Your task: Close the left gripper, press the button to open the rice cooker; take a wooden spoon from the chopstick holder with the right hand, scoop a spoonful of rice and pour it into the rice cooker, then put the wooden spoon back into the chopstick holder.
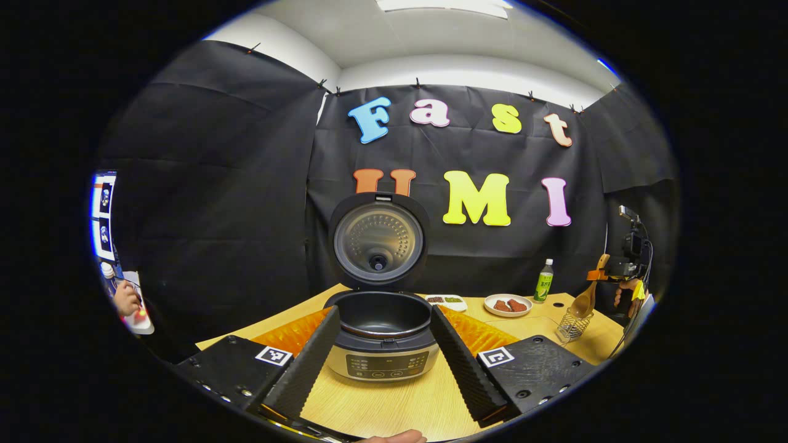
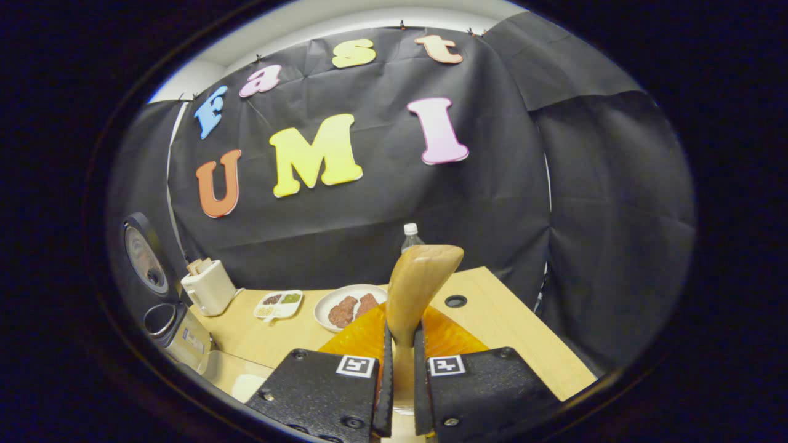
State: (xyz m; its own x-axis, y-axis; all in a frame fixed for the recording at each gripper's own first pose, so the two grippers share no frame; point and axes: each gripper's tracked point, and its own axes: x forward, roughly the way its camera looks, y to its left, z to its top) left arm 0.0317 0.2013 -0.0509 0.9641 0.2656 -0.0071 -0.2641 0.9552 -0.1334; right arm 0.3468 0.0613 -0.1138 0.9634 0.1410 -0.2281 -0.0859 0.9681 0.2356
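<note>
Rice cooker (image 1: pixel 381 335): on the bench (image 1: pixel 394 400), lid (image 1: pixel 378 241) swung up and standing upright behind the pot. I judge the button press is done.

Left tool (image 1: pixel 383 354): my 2 fingers spread wide, one on each side of the cooker body, holding nothing. Level with the bench and pointed straight at the pot; I judge it is parked there to stay out of the spoon's path.

Right tool (image 2: pixel 400 381): fingers pressed close together on the handle of the wooden spoon (image 2: pixel 418 289), one on each flank.

Spoon attitude: bowl end up and tipped slightly right, above the fingers. No rice visible on it from this side.

Seen from the left gripper view: the right tool (image 1: pixel 600 274) sits high at the far right, a hand (image 1: pixel 625 294) behind it, the spoon (image 1: pixel 585 300) hanging bowl-down with its lower end at the wire holder (image 1: pixel 572 326). Whether it has cleared the holder, I cannot tell.

Why gripped there: holding the handle keeps the bowl free for scooping.

Nearby: plate (image 2: pixel 348 307), small tray (image 2: pixel 280 303), bottle (image 1: pixel 543 280).

Rice supply: I cannot pick it out with certainty.

Stage, my judgement: 1 step done, spoon pickup in hand, scoop and pour not yet done.
</note>
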